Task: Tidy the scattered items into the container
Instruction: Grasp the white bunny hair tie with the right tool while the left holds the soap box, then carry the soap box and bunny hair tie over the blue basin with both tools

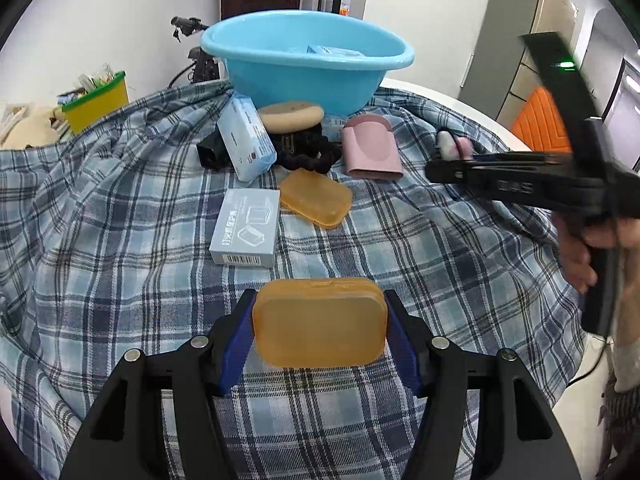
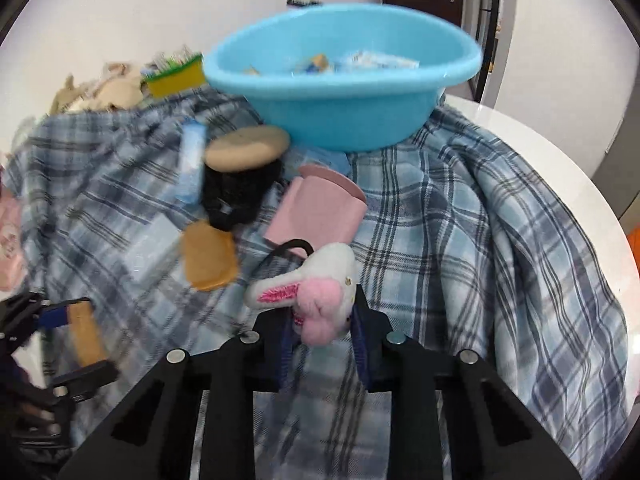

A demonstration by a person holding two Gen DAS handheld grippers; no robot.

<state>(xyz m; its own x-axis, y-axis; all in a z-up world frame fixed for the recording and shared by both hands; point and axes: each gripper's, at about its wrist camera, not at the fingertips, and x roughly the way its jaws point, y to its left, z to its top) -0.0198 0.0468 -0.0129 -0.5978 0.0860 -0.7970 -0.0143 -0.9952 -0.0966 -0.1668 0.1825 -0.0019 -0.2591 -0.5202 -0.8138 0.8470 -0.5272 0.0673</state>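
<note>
My left gripper [image 1: 320, 322] is shut on an orange translucent box [image 1: 320, 320], held above the plaid cloth. My right gripper [image 2: 322, 320] is shut on a white and pink plush bunny [image 2: 316, 292], also above the cloth; it shows at the right of the left wrist view [image 1: 452, 150]. The blue basin [image 1: 304, 60] stands at the far side with a few items inside; it also shows in the right wrist view [image 2: 344, 92]. A second orange box [image 1: 316, 198], a grey carton [image 1: 246, 226], a blue tissue pack [image 1: 246, 138], a pink case [image 1: 372, 148] and a black hair tie pile [image 1: 304, 148] lie before it.
A plaid cloth [image 1: 120, 240] covers a round white table [image 2: 540, 148]. A tan round pad [image 1: 290, 116] rests on the black pile. A yellow and green bin [image 1: 96, 102] stands at the far left. A grey cabinet [image 1: 520, 28] stands at the back right.
</note>
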